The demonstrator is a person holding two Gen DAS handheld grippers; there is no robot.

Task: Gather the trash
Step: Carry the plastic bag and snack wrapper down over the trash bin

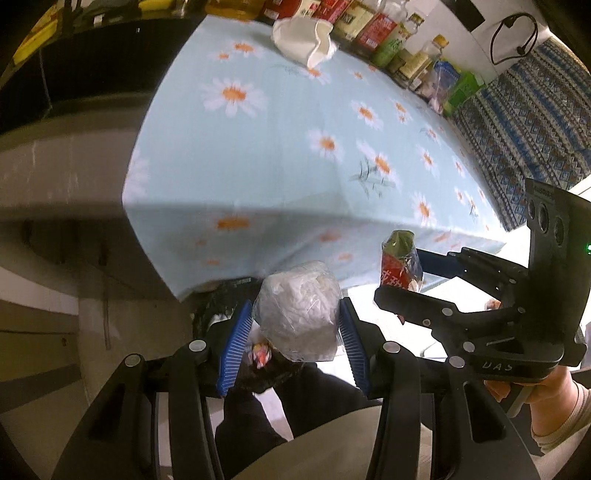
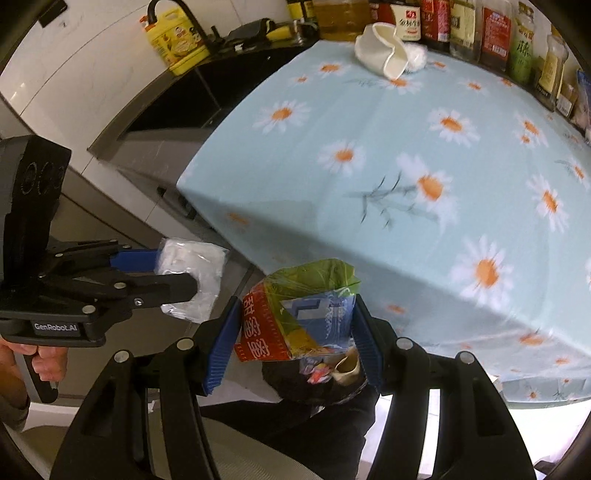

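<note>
While both my hands hang just off the near edge of the desk [image 2: 369, 155], each gripper carries a piece of trash. My left gripper [image 1: 297, 326] is clenched on a clear plastic bag stuffed with crumpled white paper [image 1: 299, 310], its blue ribbed pads pressing the bundle from both sides. My right gripper [image 2: 293, 328] is clamped on a crushed wrapper bundle [image 2: 295, 314], red, green and blue under clear film; large white Chinese characters run down its red panel, but I cannot read them for certain. Below both loads sits a black trash bag [image 2: 317, 384], open, with a colourful scrap and a pale curled piece already inside.

From the right wrist view, the body of my left gripper bears a label reading "GenRobot.AI". From the left wrist view, the right gripper's base has "UAS" handwritten in pale marker, as best I can make out.

On the desk, a light blue cloth with white and orange daisies covers the top. At its far side lies a squashed white paper cup [image 2: 384, 50], with a row of sauce and oil bottles [image 2: 461, 29] behind it; their labels carry Chinese print too small to read. A yellow jug [image 2: 177, 40] stands by the black sink.
</note>
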